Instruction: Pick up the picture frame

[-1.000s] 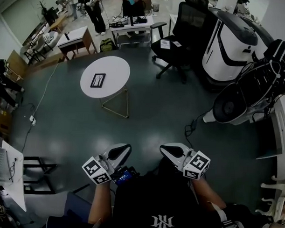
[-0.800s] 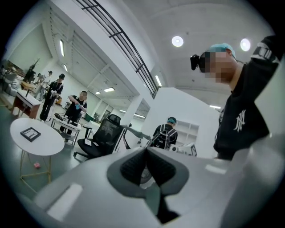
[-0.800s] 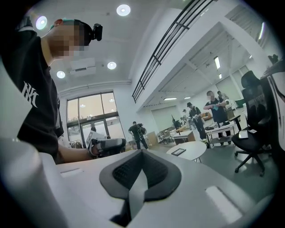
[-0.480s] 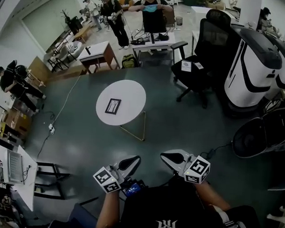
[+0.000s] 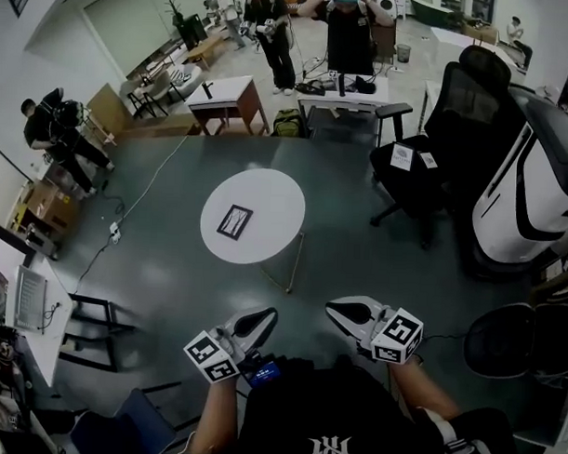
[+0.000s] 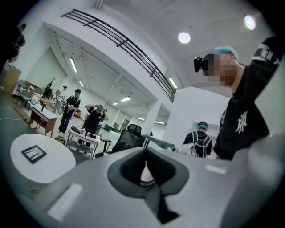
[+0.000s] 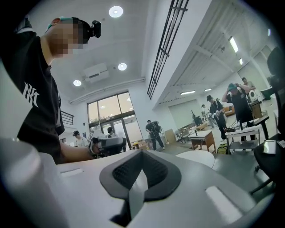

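- Surface: a round white tabletop [image 5: 267,188] on thin metal legs [image 5: 295,263] stands on a dark grey-green floor [image 5: 170,283] in a large open room with white walls and ceiling lights.
- Task item: the picture frame [image 5: 235,221], dark-edged and rectangular, lies flat on the tabletop, slightly left of its centre as the head view shows it. Nothing else lies on the tabletop.
- Left tool [image 5: 265,315]: jaws pressed together, nothing between them. It is held close to the person's body, well apart from the tabletop.
- Right tool [image 5: 335,309]: jaws pressed together, nothing between them. It is held beside the left tool, also well apart from the tabletop.
- Path: only bare floor lies between the two tools and the tabletop.
- Right of the tabletop: a black office chair [image 5: 445,134], with a large white machine housing [image 5: 536,202] beyond it.
- Behind the tabletop: a wooden desk [image 5: 228,94] and a second desk [image 5: 349,91], with several standing people [image 5: 272,26] near them.
- Left of the tabletop: a cable with a power strip [image 5: 115,230] runs across the floor, and another person [image 5: 55,130] stands near the wall.
- Lower left: a white desk carrying a laptop [image 5: 29,296], with a black stool frame [image 5: 94,331] beside it.
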{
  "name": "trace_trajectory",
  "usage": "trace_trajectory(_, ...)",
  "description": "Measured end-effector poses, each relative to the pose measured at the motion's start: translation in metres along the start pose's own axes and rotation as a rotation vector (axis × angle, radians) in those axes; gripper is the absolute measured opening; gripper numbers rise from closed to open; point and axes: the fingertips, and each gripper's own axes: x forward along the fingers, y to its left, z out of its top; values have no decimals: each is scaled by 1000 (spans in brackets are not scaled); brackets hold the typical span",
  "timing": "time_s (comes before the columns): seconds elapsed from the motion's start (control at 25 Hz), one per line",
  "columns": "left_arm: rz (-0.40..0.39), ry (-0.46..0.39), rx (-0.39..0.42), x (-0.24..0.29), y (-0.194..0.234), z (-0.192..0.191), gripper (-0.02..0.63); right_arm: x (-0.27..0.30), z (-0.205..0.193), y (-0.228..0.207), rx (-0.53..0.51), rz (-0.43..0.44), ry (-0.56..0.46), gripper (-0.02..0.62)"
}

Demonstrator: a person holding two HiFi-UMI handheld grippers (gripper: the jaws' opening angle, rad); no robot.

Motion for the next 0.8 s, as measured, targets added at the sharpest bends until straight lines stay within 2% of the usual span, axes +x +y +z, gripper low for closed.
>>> trace_trajectory(0.12, 43, 15, -5, 5, 20, -3, 3, 16, -5, -19, 36, 43, 16, 2)
trace_trajectory(0.32, 111, -24, -45, 16, 74, 2, 3, 54, -14, -59, 58, 106, 68, 2)
trace_trajectory(0.48, 114, -53, -71, 45, 125, 9, 3, 86, -1, -111, 41, 111, 102, 2)
trace_trajectory(0.64, 119, -99, -63, 63, 183, 46, 3, 129, 31, -159, 2, 103, 124, 2)
trace_trajectory(0.8, 128, -110, -40, 67, 235, 83, 3, 176, 65, -193, -29, 101, 129, 2)
